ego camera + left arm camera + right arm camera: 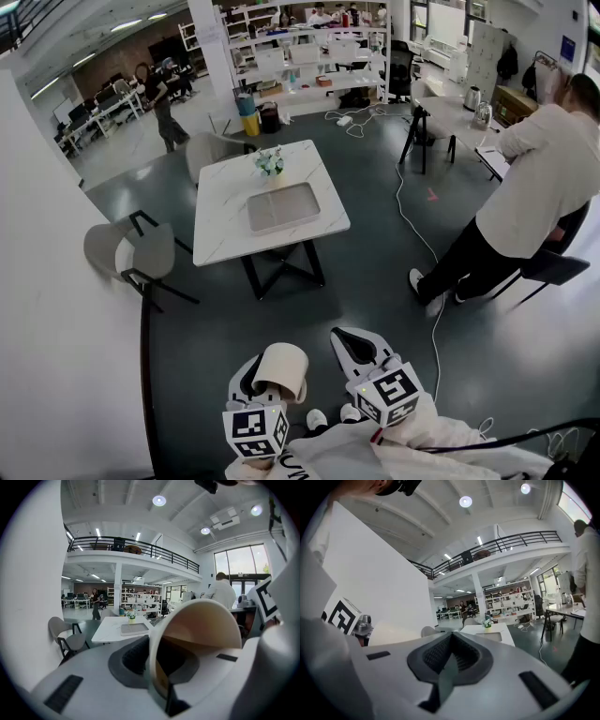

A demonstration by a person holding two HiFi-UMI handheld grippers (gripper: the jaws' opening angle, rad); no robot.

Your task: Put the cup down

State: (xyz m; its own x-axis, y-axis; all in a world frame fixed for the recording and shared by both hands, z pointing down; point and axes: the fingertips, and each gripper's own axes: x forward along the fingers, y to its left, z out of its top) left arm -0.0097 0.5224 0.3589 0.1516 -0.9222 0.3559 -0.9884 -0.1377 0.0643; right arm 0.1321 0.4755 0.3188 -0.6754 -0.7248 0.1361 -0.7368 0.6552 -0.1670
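A beige paper cup hangs tilted on its side above the dark floor, near the bottom of the head view. My left gripper is shut on its rim. In the left gripper view the cup opens toward the camera, and the left gripper pinches the cup's wall with one jaw inside it. My right gripper is held beside it to the right, shut with nothing between its jaws. The right gripper view shows that gripper closed and empty, with the cup at its left.
A white marble-top table stands ahead with a grey tray and a small flower pot on it. A grey chair stands to its left. A white wall runs along the left. A person leans over a desk at the right, and a cable crosses the floor.
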